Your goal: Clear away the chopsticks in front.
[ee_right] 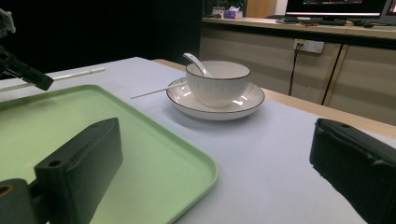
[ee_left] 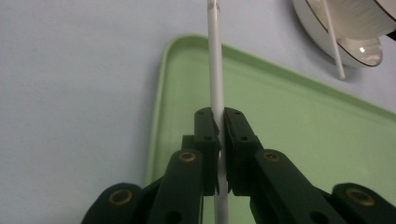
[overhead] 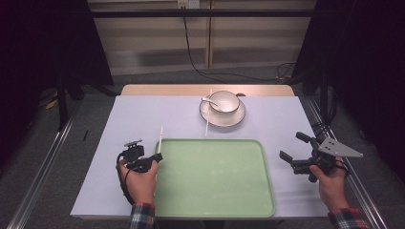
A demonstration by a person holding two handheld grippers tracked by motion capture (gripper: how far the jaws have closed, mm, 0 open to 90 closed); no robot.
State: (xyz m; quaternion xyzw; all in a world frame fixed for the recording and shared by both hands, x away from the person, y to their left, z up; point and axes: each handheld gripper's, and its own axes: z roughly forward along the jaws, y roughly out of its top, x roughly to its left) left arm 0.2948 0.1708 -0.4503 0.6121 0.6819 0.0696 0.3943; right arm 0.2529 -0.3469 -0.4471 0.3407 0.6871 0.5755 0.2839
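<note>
white stick [ee_left: 215, 70]: a thin rod clamped near its lower end, pointing toward the top of the left gripper view, over the tray's left rim.
left gripper [overhead: 154, 157]: closed on the white stick; the low grip leaves most of the length free, probably for laying it down.
tray [overhead: 215, 195]: green and bare, lower centre of the high view; it looks like the likely place to set things.
second stick [overhead: 207, 121]: leans on the saucer [overhead: 236, 119] rim, upper centre.
bowl [ee_right: 217, 84]: sits on the saucer with a spoon [ee_right: 195, 63] in it.
right gripper [overhead: 293, 153]: wide open, holding nothing, at the lower right on the bench [overhead: 119, 124].
</note>
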